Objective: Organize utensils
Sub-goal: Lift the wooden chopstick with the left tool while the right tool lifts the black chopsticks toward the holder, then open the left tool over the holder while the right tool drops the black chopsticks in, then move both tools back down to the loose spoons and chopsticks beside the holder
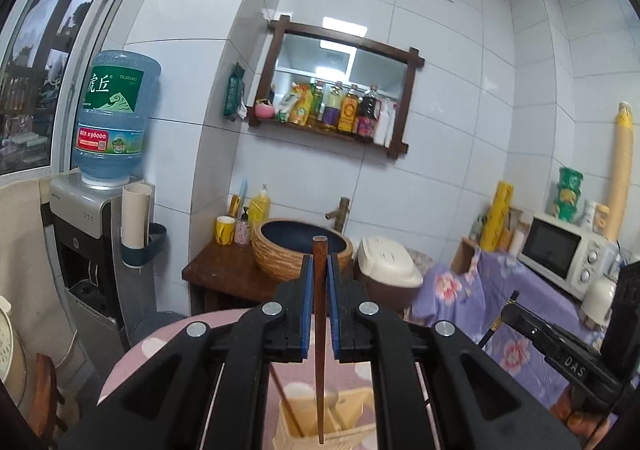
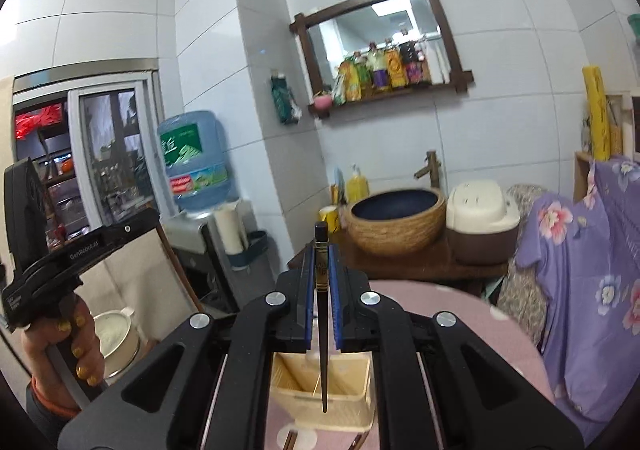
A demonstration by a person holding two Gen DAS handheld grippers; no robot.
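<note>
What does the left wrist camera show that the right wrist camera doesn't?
Only the left wrist view shows a microwave and a brown chopstick clamped in the left gripper. Only the right wrist view shows a black chopstick in the right gripper and a hand. Both show the basin, water jug and cream utensil holder.

Brown chopstick [image 1: 319,310] looks like matt wood, the black one [image 2: 322,314] is glossy lacquer with gold bands. Holder [image 2: 320,390] is cream plastic, tablecloth [image 2: 460,314] soft pink cloth, wall tiles [image 1: 440,29] shiny.
</note>
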